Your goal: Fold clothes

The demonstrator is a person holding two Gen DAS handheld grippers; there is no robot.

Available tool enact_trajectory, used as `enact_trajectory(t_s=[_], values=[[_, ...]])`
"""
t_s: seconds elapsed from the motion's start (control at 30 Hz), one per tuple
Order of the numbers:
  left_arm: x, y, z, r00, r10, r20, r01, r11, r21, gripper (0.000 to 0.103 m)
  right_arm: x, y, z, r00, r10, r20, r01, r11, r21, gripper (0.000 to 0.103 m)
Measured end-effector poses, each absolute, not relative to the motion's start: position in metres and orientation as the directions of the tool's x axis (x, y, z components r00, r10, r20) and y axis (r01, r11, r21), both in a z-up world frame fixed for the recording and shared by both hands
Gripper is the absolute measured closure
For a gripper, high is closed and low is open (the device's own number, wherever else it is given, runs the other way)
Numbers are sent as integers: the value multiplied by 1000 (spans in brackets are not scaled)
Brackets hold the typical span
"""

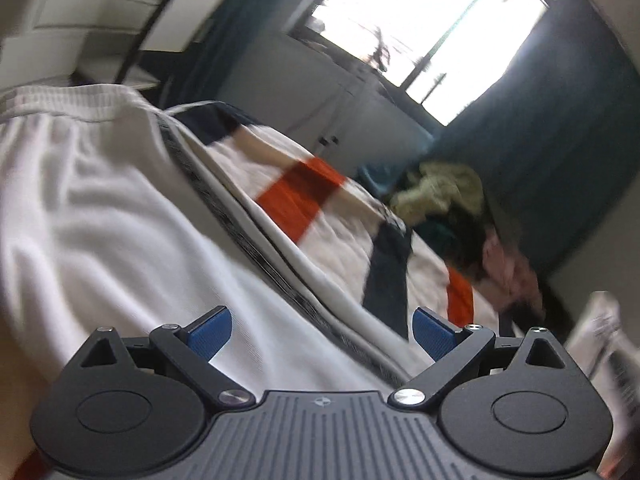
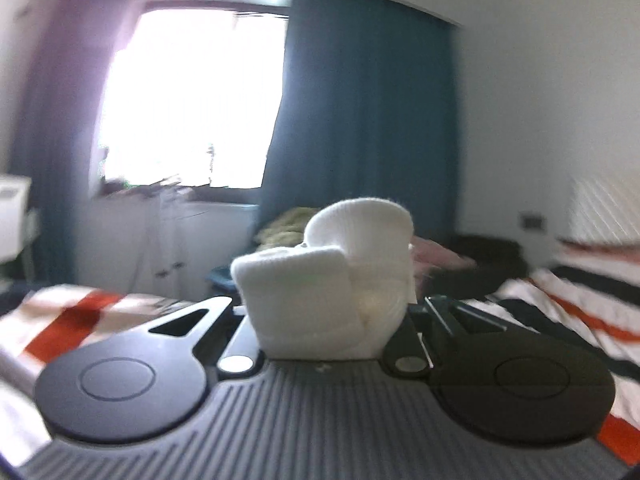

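Observation:
A white garment (image 1: 100,216) with an elastic waistband and a grey-black side stripe (image 1: 240,236) lies spread on the striped bedspread (image 1: 296,196), filling the left of the left wrist view. My left gripper (image 1: 323,334) hovers open just above it, its blue pads (image 1: 212,332) wide apart with nothing between them. In the right wrist view, my right gripper (image 2: 332,312) is shut on a bunched fold of white fabric (image 2: 340,272), lifted above the bed; the fabric hides the fingertips.
A pile of loose clothes (image 1: 452,204), yellowish, dark and pink, sits at the far end of the bed, also seen as clothes pile (image 2: 284,226). Beyond are a bright window (image 2: 192,108), blue curtains (image 2: 360,120) and a white cabinet (image 2: 168,248). Both views are motion-blurred.

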State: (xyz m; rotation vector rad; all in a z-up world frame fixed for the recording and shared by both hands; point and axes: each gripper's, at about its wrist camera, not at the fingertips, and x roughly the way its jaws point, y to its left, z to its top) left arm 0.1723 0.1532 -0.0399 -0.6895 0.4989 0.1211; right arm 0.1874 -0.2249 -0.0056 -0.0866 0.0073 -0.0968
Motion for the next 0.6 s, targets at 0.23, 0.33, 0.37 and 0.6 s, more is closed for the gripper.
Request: enact_trajectory(t_s=[0.23,0.33,0.37,0.6], values=[[176,186,-57,877,-208,-434,-237,598,-766,6,199,-122,-82,956,136,-259,-187,965,-185,87],[183,183,-63,862,-261,-434,-212,592,-777,6,199,-110,-100,940,133,-314,-204,957,-205,86],[185,180,-65,856,-277,-436,-202,596,-777,6,197,-110,-99,940,135,-312,-207,955,-210,85],[200,160,-77,806,-386,-449,-133,621,-772,6,185,-104,-79,824,334,-458,-437,888,-140,18]])
